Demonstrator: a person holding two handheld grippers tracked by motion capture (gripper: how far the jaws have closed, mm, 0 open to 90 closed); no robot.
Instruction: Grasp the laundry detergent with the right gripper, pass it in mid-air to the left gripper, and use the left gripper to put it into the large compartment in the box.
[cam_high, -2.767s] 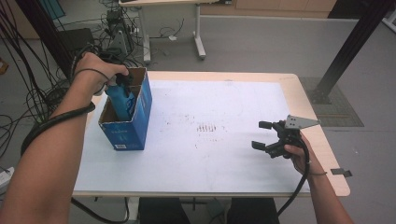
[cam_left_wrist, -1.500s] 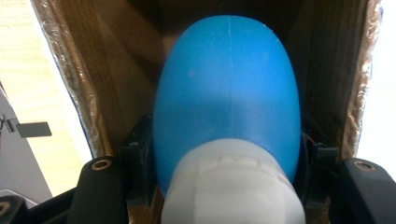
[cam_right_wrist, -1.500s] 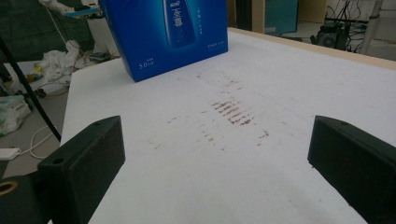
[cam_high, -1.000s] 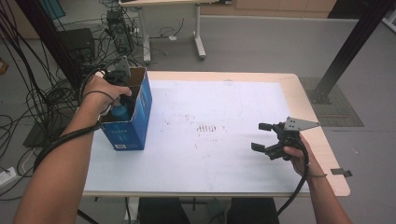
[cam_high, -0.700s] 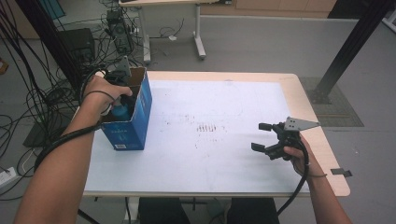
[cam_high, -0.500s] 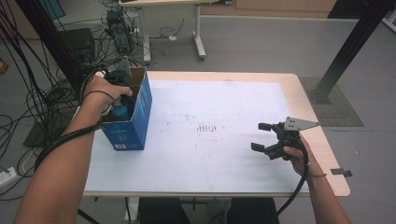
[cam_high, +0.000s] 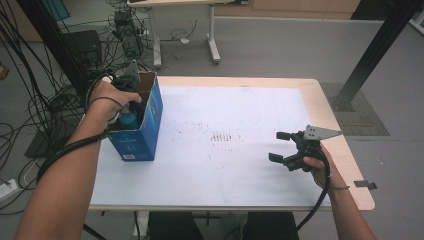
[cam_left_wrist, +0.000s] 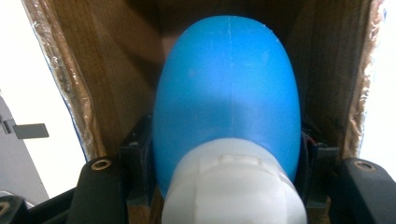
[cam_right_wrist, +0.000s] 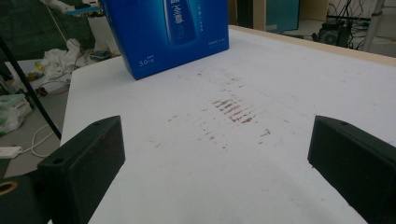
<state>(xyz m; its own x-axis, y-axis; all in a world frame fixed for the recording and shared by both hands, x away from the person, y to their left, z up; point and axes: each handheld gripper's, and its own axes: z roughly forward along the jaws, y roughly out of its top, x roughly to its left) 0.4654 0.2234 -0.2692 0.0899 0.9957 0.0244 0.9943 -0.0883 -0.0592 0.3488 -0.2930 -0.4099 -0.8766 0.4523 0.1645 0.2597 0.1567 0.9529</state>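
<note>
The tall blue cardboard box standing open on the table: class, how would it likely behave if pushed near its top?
The tall blue cardboard box looks narrow for its height, so it would probably tip rather than slide. Its thin walls may flex. The smooth white tabletop suggests little grip underneath. The rounded blue plastic bottle the left tongs hold inside may steady it somewhat.

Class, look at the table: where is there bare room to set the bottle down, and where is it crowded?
Bare: the white sheet between the blue box and the right gripper. Crowded: inside the box, where the left gripper clamps the blue bottle.
</note>
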